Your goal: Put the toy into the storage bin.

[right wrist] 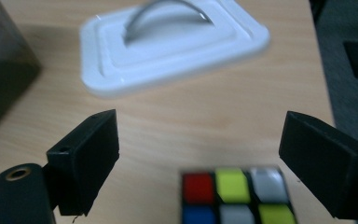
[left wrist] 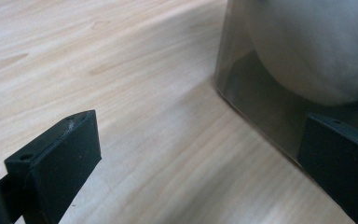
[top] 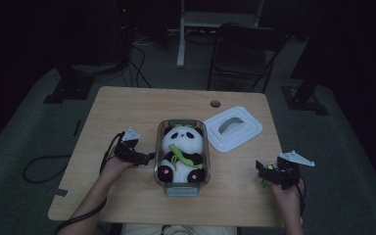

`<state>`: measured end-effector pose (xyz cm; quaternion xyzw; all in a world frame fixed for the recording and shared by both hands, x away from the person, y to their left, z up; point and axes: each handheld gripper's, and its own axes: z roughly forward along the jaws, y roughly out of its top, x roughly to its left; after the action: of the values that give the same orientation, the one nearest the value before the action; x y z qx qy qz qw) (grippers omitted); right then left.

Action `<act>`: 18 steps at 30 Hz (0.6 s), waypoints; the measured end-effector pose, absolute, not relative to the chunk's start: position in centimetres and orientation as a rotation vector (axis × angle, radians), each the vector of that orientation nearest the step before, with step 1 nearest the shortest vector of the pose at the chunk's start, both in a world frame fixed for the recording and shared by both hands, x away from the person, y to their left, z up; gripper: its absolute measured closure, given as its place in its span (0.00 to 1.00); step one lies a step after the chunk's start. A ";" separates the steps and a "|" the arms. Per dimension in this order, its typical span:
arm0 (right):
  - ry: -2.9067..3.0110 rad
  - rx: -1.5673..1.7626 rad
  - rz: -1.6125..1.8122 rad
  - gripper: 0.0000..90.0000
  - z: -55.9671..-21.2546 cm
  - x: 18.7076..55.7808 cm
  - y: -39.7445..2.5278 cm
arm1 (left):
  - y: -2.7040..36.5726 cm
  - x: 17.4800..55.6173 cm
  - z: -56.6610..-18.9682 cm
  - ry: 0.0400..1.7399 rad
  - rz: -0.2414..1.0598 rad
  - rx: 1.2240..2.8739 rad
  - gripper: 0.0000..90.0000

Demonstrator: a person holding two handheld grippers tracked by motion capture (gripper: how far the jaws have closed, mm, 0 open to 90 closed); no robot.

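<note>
A small multicoloured puzzle cube sits low in the frame on the desk, between the right claw's spread jaws; rigid, light, smooth-faced; best pinched across opposite flat sides.

The room is dim, its far side lost in near-black. A light wooden table with a round cable hole stands on grey carpet. Behind it sit a dark folding chair and a pale desk leg. Black cables trail across the floor.
</note>
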<state>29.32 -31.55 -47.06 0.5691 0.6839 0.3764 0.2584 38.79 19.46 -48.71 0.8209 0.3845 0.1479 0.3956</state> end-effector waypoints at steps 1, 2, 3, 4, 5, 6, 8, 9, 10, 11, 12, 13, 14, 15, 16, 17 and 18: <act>1.846 1.560 0.996 0.13 -47.3 29.1 -31.8 | 19.4 39.0 -48.7 0.976 0.378 2.083 0.01; 1.839 1.582 0.978 0.13 -47.6 28.9 -32.2 | 19.3 39.0 -48.7 0.974 0.378 2.080 0.01; 1.836 1.596 0.971 0.13 -47.8 28.8 -32.4 | 19.2 39.1 -48.6 0.974 0.375 2.077 0.01; 1.832 1.614 0.965 0.13 -48.1 28.6 -32.6 | 19.0 39.2 -48.6 0.971 0.371 2.077 0.01; 1.827 1.628 0.957 0.13 -48.3 28.5 -32.8 | 18.9 39.2 -48.5 0.966 0.369 2.074 0.01; 1.824 1.641 0.951 0.13 -48.5 28.4 -33.0 | 18.7 39.3 -48.5 0.961 0.368 2.076 0.01; 1.837 1.663 0.938 0.13 -48.9 28.3 -33.2 | 18.3 39.3 -48.4 0.949 0.368 2.078 0.01; 1.841 1.663 0.925 0.13 -49.1 28.3 -33.2 | 18.1 39.4 -48.3 0.945 0.369 2.083 0.01; 1.846 1.673 0.917 0.13 -49.3 28.3 -33.2 | 17.9 39.4 -48.2 0.948 0.389 2.085 0.01; 1.861 1.685 0.908 0.13 -49.6 28.2 -33.2 | 17.9 39.4 -48.2 0.946 0.391 2.089 0.01; 1.872 1.690 0.888 0.13 -49.9 28.3 -33.1 | 17.9 39.5 -48.1 0.947 0.391 2.087 0.01; 1.889 1.693 0.878 0.14 -50.1 28.2 -33.1 | 17.9 39.5 -48.1 0.949 0.391 2.084 0.01; 1.900 1.694 0.876 0.15 -50.2 28.2 -33.1 | 17.8 39.5 -48.1 0.950 0.390 2.083 0.01; 1.909 1.693 0.872 0.16 -50.4 28.1 -33.1 | 17.8 39.6 -48.1 0.948 0.394 2.085 0.01; 1.917 1.691 0.861 0.19 -50.6 28.1 -33.0 | 17.8 39.6 -48.0 0.947 0.393 2.087 0.01; 1.927 1.690 0.858 0.24 -50.7 28.0 -33.0 | 17.7 39.6 -48.0 0.946 0.393 2.087 0.01; 1.930 1.684 0.855 0.27 -50.9 27.9 -33.0 | 17.7 39.7 -48.0 0.946 0.393 2.088 0.01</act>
<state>27.88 -33.04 -50.89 0.6085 0.6975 0.3089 0.2186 39.66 17.67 -48.03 0.8241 0.3734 0.1551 0.3966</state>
